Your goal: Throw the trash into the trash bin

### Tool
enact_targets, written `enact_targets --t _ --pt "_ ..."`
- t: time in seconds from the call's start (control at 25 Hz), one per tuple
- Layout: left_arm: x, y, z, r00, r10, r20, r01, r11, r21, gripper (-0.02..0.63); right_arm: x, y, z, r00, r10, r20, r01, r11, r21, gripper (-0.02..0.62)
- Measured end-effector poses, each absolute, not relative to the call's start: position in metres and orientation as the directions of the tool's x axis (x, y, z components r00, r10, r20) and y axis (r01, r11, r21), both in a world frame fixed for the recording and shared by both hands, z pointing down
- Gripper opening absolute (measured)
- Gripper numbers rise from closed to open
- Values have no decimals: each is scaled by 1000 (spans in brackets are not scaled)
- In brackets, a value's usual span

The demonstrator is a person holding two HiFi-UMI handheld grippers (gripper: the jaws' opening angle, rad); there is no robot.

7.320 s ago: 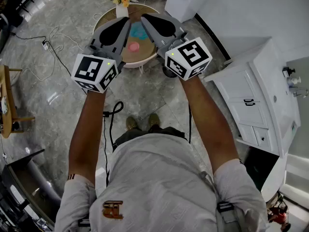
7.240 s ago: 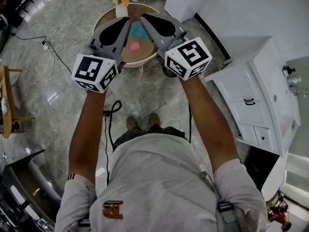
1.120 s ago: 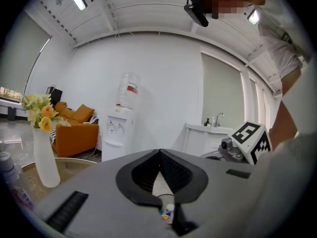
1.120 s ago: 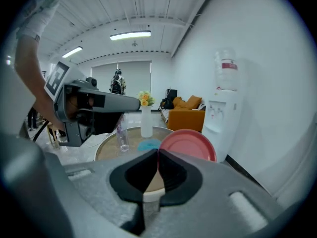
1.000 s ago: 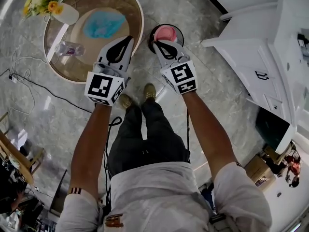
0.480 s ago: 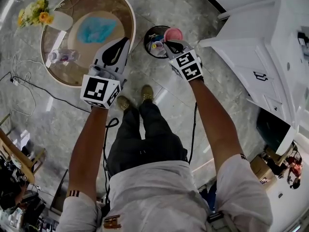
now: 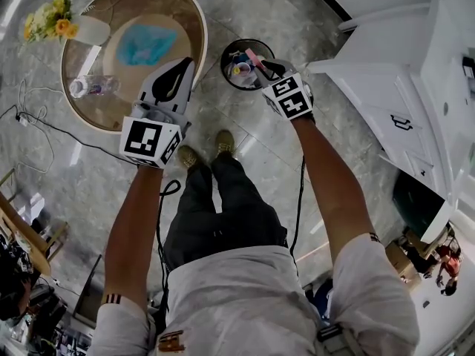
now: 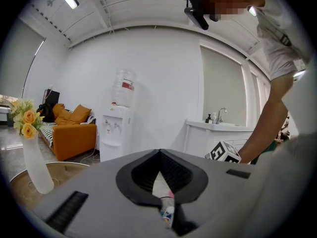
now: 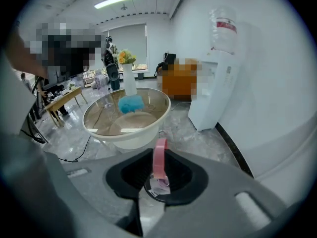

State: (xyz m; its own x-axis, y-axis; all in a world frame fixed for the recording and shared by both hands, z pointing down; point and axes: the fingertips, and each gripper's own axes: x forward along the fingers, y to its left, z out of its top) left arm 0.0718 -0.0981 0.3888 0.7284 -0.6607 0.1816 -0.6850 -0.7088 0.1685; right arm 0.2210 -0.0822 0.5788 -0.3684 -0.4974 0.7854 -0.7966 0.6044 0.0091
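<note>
Far to the left of the trash bin (image 7: 223,64) stands a round table (image 7: 133,2). It carries a white vase (image 7: 90,30) with yellow flowers, a clear bottle (image 7: 92,86) and a blue fluffy thing (image 7: 147,44).

The left gripper (image 7: 185,62) hangs just to the left of the bin, over the edge of the table nearest to it. In the left gripper view its two jaws meet at the tips and there is nothing between them (image 8: 159,151).

The bin is black and round, it stands on the grey floor and some small trash already lies inside.

The right gripper (image 7: 259,60) is at the right rim of the bin and points down into it. Its jaws have just been opening. A flat pink piece of trash (image 9: 159,158) stands on its edge between them, right above the mouth of the bin (image 7: 251,54), and the pads do not seem to press on it.

To the right of the bin, well apart, there is a white cabinet (image 7: 401,87).
</note>
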Motion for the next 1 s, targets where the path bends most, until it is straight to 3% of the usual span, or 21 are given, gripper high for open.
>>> enact_targets --t 0.36,0.76,1.0 --pt "68 -96 387 720 -671 177 -694 -699 171 -2 218 -87 566 -397 -551 734 -817 577 -9 72" --pt "47 -92 384 698 -696 168 -716 -677 170 -2 158 -101 503 -503 -668 549 -806 591 -18 2" --pt "23 -91 379 667 -727 163 -745 -647 162 -2 106 -99 447 -610 -693 384 -758 651 -31 2"
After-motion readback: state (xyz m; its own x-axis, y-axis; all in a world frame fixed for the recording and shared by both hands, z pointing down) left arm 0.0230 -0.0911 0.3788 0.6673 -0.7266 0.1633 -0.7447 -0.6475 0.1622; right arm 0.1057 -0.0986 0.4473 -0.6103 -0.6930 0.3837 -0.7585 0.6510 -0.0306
